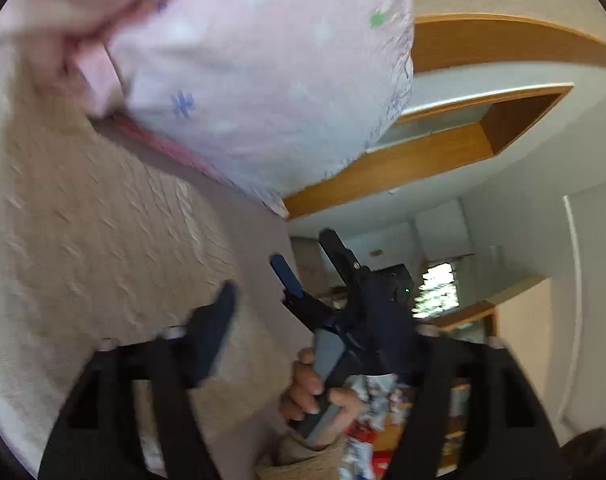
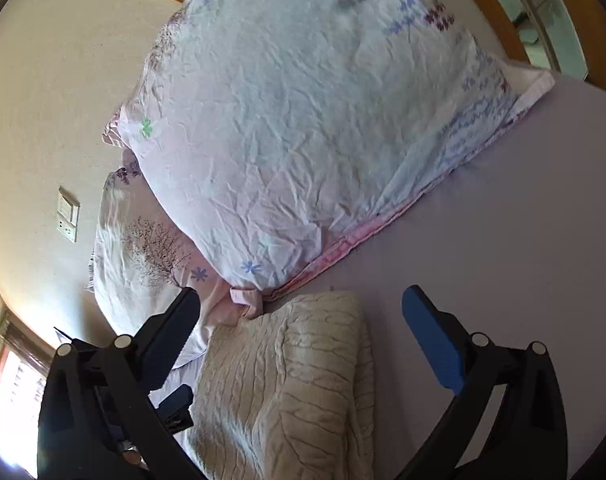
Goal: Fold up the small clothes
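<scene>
My right gripper (image 2: 299, 320) hangs spread wide with nothing between its fingers, poised above the folded cream knit garment (image 2: 287, 392) at the bottom centre of the right wrist view; I cannot tell whether either finger touches it. The garment lies on the lavender sheet (image 2: 503, 240), its far edge just beside the big floral pillow (image 2: 303, 120) that fills the upper half. A second pillow (image 2: 135, 240) with a tree print sits at mid-left against the beige wall, near a wall switch (image 2: 68, 216).

In the left wrist view, my left gripper (image 1: 303, 320) is released and empty; only one finger (image 1: 215, 332) shows clearly, over the cream knit at lower left. My right hand (image 1: 319, 392) grips the other tool at bottom centre.
</scene>
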Available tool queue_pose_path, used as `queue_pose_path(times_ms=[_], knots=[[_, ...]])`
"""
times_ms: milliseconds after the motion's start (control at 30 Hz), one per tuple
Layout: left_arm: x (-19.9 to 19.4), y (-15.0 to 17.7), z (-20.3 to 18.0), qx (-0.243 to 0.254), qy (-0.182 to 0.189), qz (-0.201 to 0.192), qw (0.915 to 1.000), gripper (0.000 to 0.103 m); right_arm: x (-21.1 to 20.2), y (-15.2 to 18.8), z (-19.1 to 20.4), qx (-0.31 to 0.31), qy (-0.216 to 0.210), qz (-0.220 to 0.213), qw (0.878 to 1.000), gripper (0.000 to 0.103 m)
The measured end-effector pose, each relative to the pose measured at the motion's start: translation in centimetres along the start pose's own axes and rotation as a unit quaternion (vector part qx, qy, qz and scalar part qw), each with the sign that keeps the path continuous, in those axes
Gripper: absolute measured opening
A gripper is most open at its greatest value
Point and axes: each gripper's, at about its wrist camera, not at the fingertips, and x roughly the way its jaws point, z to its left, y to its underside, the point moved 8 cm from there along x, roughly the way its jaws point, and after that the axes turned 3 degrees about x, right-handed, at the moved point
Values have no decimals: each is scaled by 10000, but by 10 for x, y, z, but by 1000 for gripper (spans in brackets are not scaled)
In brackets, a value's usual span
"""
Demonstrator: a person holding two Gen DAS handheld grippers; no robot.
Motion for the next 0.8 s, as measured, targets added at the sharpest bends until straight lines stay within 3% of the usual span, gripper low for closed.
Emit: queue_pose_path(times_ms=[67, 133, 233, 333, 433, 533, 567, 600, 667, 733, 800], knots=[[-42, -8, 10, 531, -956, -501, 9927, 93, 10, 9, -6, 33, 151, 398, 9991, 101], [-70, -9, 35, 682, -1945, -576, 9768, 93, 25, 21, -15, 186, 261, 880, 9956, 101], [-77, 6, 76, 281, -2409, -178, 9700, 93, 42, 40, -18, 301, 266, 1404, 9893, 101], [-73, 23, 98, 55, -2341, 165, 9721, 92, 50, 53, -14, 77, 389, 1606, 9862, 93], [-62, 40, 103, 100, -2231, 319, 9742, 91, 58, 65, -13, 26, 376, 1823, 9825, 77], [-51, 43, 105, 67, -2189, 83, 9757, 83, 58, 69, -15, -89, 555, 1810, 9819, 52], [-51, 43, 107, 55, -2239, 13, 9746, 74, 59, 70, -13, 18, 370, 1864, 9818, 39], [-53, 44, 108, -1, -2208, -22, 9753, 70, 59, 70, -13, 91, 249, 1898, 9815, 36], [-62, 41, 104, -62, -1928, -71, 9812, 46, 58, 72, -5, -11, 120, 1851, 9827, 33], [-87, 42, 95, 19, -1720, -97, 9850, 44, 57, 79, 16, -90, -440, 1939, 9800, 32], [-117, 44, 83, 405, -1907, -226, 9806, 44, 61, 94, 40, -208, -964, 2204, 9704, 31]])
